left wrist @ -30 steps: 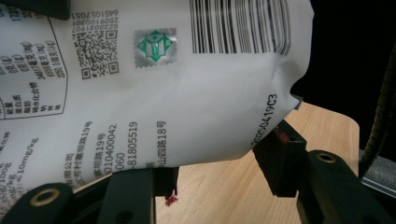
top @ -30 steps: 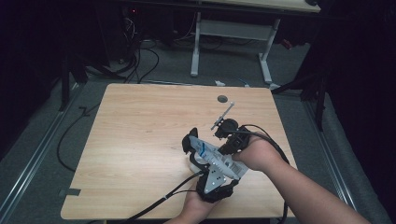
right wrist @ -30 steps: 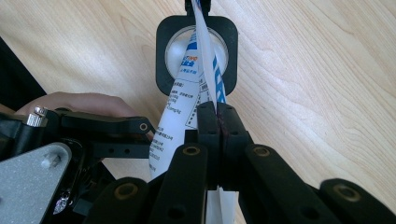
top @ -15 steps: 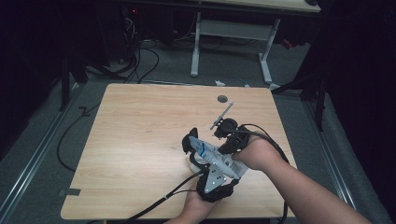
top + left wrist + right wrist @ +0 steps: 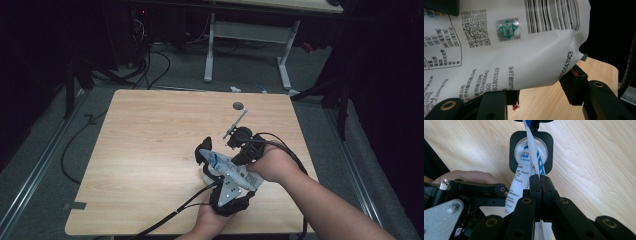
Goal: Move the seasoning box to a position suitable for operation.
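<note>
We are clamping our right gripper (image 5: 540, 182) on a white printed plastic pouch (image 5: 506, 50). Our left gripper (image 5: 541, 92) is gripping its body above the wooden worktop (image 5: 150, 150).

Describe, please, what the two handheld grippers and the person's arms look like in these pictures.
Both grippers are black, with jointed links. The left gripper carries a grey three-cornered plate with screws, and red marks dot its fingertips. The right gripper has flat narrow pads and brass-ringed pivot holes. Black cables trail off the table. The forearms are bare, no sleeves.

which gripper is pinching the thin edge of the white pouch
The right gripper: its jaws meet flat on the white pouch's thin edge. The left gripper straddles its fuller body.
</note>
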